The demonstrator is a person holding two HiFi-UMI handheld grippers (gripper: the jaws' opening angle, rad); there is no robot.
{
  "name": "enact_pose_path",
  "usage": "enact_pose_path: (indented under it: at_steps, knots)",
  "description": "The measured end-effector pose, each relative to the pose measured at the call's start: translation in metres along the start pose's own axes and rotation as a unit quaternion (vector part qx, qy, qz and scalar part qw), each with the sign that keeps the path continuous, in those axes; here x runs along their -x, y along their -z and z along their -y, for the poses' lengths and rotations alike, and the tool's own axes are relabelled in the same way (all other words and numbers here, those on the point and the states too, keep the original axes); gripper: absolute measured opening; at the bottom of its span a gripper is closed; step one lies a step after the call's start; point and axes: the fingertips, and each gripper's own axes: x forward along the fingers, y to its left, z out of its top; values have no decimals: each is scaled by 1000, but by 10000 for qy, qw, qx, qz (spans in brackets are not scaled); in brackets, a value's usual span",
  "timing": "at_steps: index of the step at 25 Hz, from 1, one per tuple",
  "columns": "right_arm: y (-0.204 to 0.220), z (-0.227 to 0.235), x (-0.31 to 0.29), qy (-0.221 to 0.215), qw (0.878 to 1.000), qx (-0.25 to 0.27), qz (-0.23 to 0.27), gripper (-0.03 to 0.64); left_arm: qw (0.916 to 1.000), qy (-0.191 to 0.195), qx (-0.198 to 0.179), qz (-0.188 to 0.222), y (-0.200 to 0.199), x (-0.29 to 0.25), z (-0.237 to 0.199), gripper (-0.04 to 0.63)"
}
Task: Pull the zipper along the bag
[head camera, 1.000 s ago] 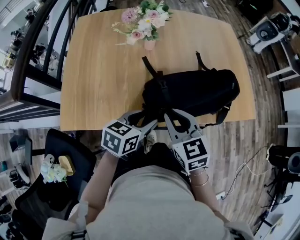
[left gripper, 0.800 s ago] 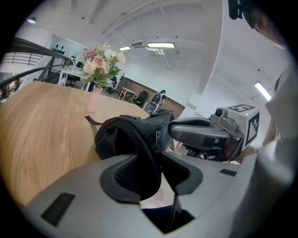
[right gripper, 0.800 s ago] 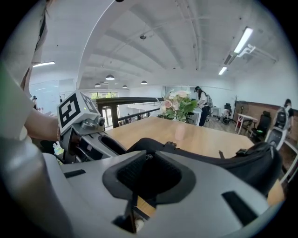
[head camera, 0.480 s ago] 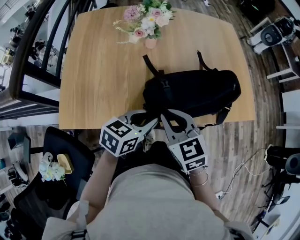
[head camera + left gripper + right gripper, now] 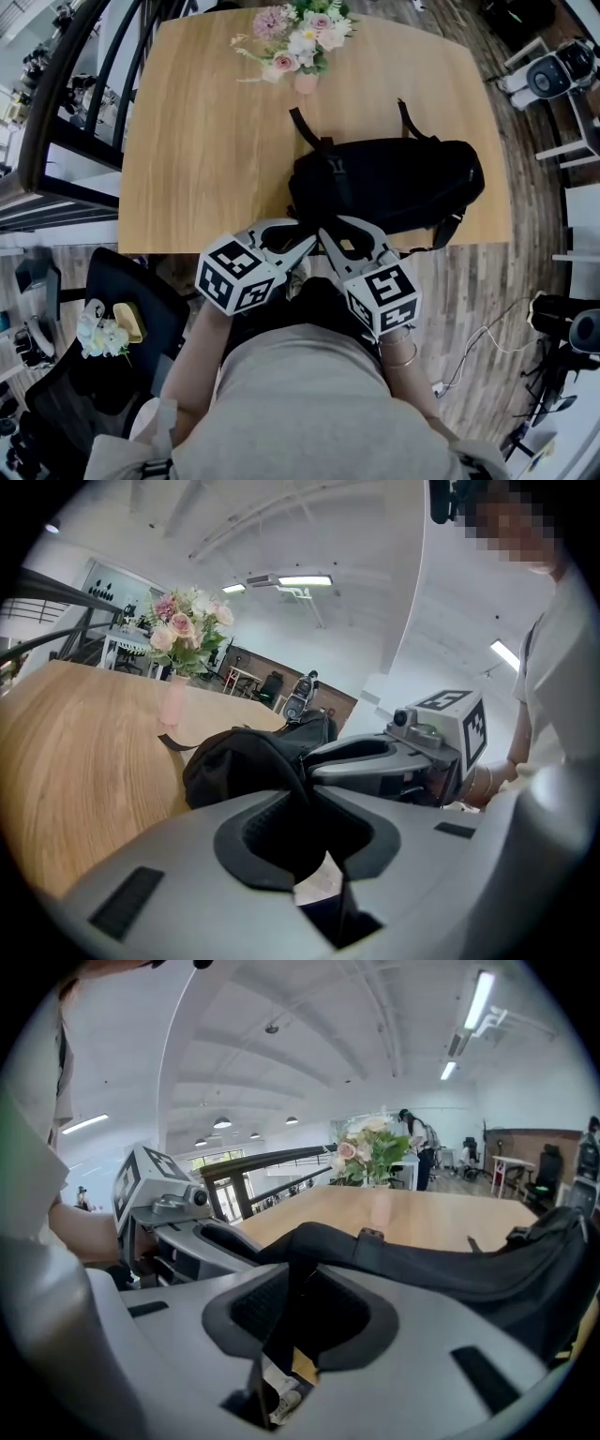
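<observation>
- Head view: the black bag (image 5: 394, 183) is laid on the wooden table (image 5: 206, 141), close to its near edge. The left gripper (image 5: 307, 246) and the right gripper (image 5: 326, 236) are brought tip to tip at the bag's near left end.
- Left gripper view: the jaws have just been closing and are clamped on a fold of the bag.
- Right gripper view: the jaws have just been opening a little. A black strap (image 5: 281, 1337) running from the bag is pinched between them.

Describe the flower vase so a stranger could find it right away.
Start at the wooden table. At its far edge, beyond the black bag, stands a pink vase of pink and white flowers. It's the only colourful thing there.
</observation>
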Motion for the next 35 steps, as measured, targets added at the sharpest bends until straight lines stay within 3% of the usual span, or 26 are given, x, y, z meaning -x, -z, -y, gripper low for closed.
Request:
enact_pose_path:
  at_steps: [7, 19, 29, 31, 33, 35]
  knots:
    - [7, 7, -5, 96, 9991, -412, 16, 115, 9999, -75, -84, -35, 0, -1, -1, 55]
    - [23, 12, -8, -500, 9820, -1742, 531, 135, 9997, -9, -204, -166, 4, -3, 0, 46]
    - [24, 14, -4, -731, 9704, -2163, 788, 117, 9996, 17, -208, -186, 4, -3, 2, 44]
    - [25, 15, -3, -659, 9711, -2148, 807, 101, 9997, 23, -167, -174, 3, -3, 3, 44]
    - [26, 19, -3, -513, 9728, -2122, 770, 43, 9997, 21, -155, -163, 3, -3, 3, 44]
    - [27, 21, -2, -432, 9742, -2092, 728, 41, 9998, -2, -155, -153, 3, -3, 3, 44]
